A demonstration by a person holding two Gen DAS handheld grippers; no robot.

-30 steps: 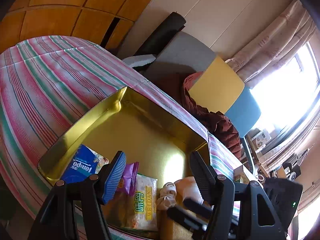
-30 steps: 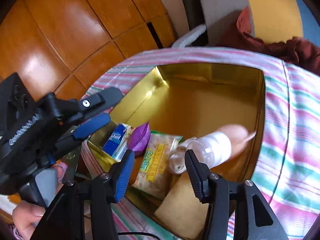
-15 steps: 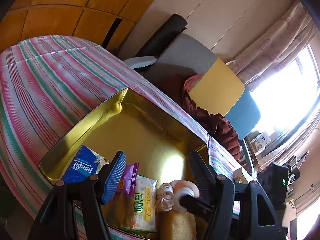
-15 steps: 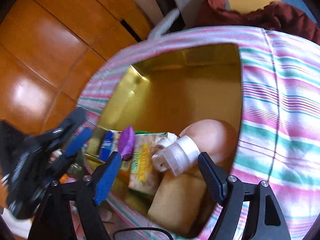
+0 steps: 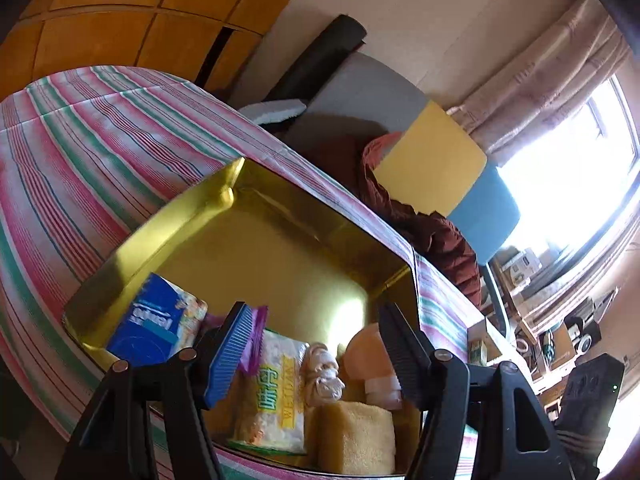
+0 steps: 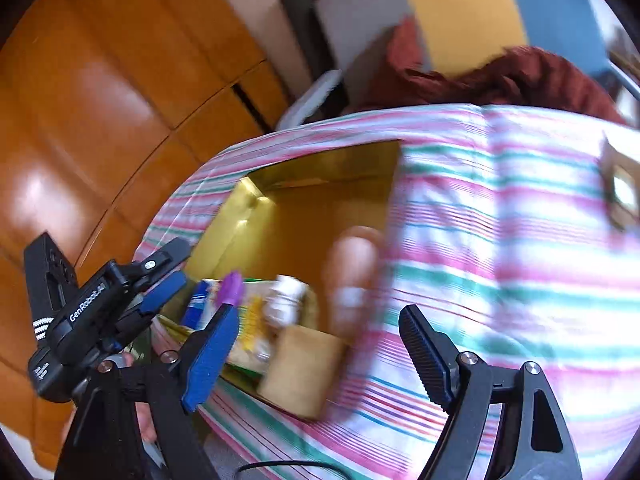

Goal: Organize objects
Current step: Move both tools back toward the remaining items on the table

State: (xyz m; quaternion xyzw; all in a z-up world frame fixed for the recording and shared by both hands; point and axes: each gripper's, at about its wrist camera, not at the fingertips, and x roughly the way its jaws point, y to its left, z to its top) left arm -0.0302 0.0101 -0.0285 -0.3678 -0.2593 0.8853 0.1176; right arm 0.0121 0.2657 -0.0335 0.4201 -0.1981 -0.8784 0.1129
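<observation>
A gold tin tray (image 5: 168,220) lies on the striped tablecloth (image 5: 80,140). Along its near side are a blue tissue pack (image 5: 154,326), a purple wrapper (image 5: 256,332), a yellow snack bag (image 5: 272,396), a small white figure (image 5: 322,372), a peach bottle with a white cap (image 5: 366,356) and a tan sponge (image 5: 354,436). My left gripper (image 5: 316,354) is open and empty just above these items. My right gripper (image 6: 320,356) is open and empty, back from the tray (image 6: 248,208); the bottle (image 6: 352,268) lies blurred in the tray ahead of it.
An armchair with grey, yellow and blue cushions (image 5: 432,168) and a dark red cloth (image 5: 436,236) stands beyond the table. Wooden panels (image 6: 100,100) are on the left. A small cardboard box (image 6: 620,188) sits on the cloth at the right. The left gripper's body (image 6: 92,312) shows in the right wrist view.
My right gripper has let go of the peach bottle, which now lies in the tray, and has pulled back to the right with its jaws wider. The left gripper has barely moved.
</observation>
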